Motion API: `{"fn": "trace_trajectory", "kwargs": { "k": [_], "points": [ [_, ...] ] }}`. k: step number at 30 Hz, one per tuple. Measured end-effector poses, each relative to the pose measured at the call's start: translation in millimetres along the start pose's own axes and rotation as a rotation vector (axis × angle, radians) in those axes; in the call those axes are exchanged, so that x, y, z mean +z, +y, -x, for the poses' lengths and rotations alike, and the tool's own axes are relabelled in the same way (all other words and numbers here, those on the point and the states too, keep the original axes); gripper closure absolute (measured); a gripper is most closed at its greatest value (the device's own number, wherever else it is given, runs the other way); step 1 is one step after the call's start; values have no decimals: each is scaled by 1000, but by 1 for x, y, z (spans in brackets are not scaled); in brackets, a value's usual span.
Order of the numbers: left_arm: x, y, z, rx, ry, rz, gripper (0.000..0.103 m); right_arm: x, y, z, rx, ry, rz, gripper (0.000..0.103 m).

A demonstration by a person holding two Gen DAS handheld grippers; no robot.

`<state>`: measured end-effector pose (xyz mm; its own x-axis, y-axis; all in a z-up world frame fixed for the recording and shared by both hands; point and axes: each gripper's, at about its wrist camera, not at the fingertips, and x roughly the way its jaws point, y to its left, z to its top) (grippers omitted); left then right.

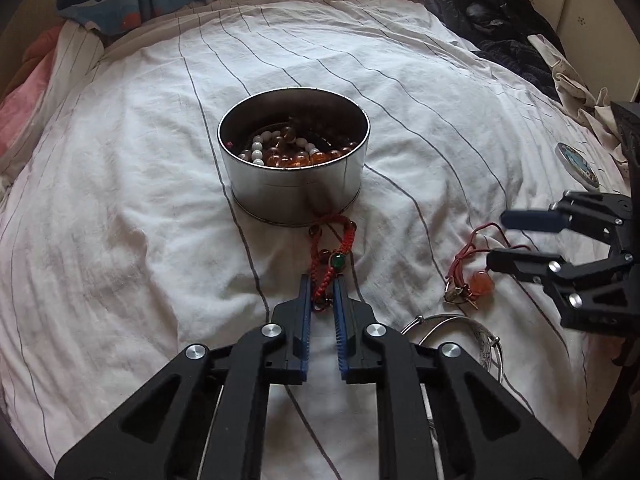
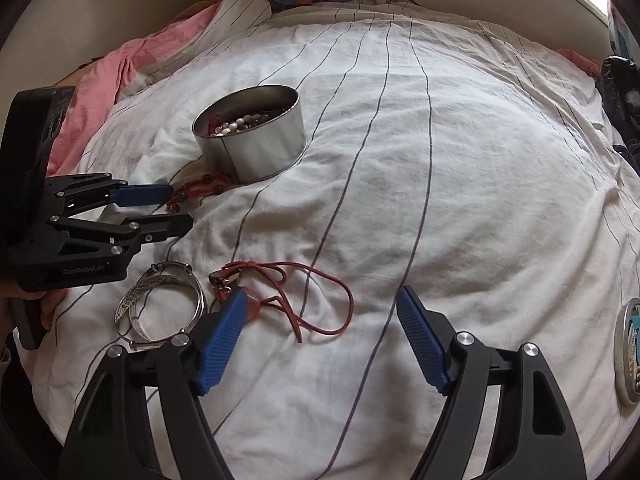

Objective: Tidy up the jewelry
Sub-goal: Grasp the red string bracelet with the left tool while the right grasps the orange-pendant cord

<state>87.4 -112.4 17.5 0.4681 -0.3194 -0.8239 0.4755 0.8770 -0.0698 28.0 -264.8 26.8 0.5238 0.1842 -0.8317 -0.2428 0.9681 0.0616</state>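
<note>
A round metal tin [image 1: 294,184] holding bead strings stands on the bed; it also shows in the right wrist view [image 2: 260,148]. My left gripper [image 1: 322,286] is shut on a red braided bracelet [image 1: 334,248] with a green bead, which lies just in front of the tin. The bracelet also shows in the right wrist view [image 2: 198,190]. My right gripper [image 2: 320,308] is open and empty above a red cord necklace [image 2: 316,300] with an orange pendant [image 1: 480,282]. Silver bangles [image 2: 160,304] lie to its left.
The white striped duvet [image 2: 440,160] covers the bed. The tin's lid [image 2: 628,356] lies at the right edge. Dark clothes [image 1: 504,28] are piled at the far right, pink bedding [image 2: 120,76] at the far left.
</note>
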Motion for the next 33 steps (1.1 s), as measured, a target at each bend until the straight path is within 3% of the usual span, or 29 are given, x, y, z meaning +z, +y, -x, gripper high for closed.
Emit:
{"fn": "trace_trajectory", "kwargs": {
  "k": [1,2,3,5,8,9,10,11,14,15,16,17,18,19,25,33],
  "points": [
    [1,2,5,-11,-14,9,93,0,2,-2,12,11,6,61],
    [2,4,11,-22,-29,23,93,0,3,-7,30,36,4,99],
    [3,7,16,-26,-46,35,93,-2,3,-7,35,41,2,101],
    [5,11,25,-35,-73,50,94,-2,0,1,84,9,-19,101],
    [3,17,19,-34,-46,80,91,4,-4,20,141,-90,-47,98],
    [2,18,13,-35,-26,89,79,6,-6,21,149,-101,-57,70],
    [0,20,6,-42,-4,93,58,6,-6,19,147,-94,-66,44],
    [-2,20,1,-34,5,99,52,7,-4,16,109,-93,-62,15],
    [-4,12,-5,-11,13,62,52,7,11,3,70,-49,13,15],
    [-4,10,-4,-21,16,48,73,6,14,-3,48,-28,27,22],
    [-4,8,-4,-23,22,36,92,4,18,-11,26,3,49,33],
    [-4,6,-1,-21,14,25,96,3,18,-17,39,39,55,62],
    [-3,6,3,-32,3,24,96,2,17,-18,47,48,45,78],
    [-2,7,7,-55,-9,33,96,1,17,-16,62,45,47,85],
    [3,9,32,-75,-84,39,96,5,-3,11,265,-68,-93,85],
    [5,9,40,-37,-101,19,96,10,-14,23,359,-141,-176,85]
  ]
}}
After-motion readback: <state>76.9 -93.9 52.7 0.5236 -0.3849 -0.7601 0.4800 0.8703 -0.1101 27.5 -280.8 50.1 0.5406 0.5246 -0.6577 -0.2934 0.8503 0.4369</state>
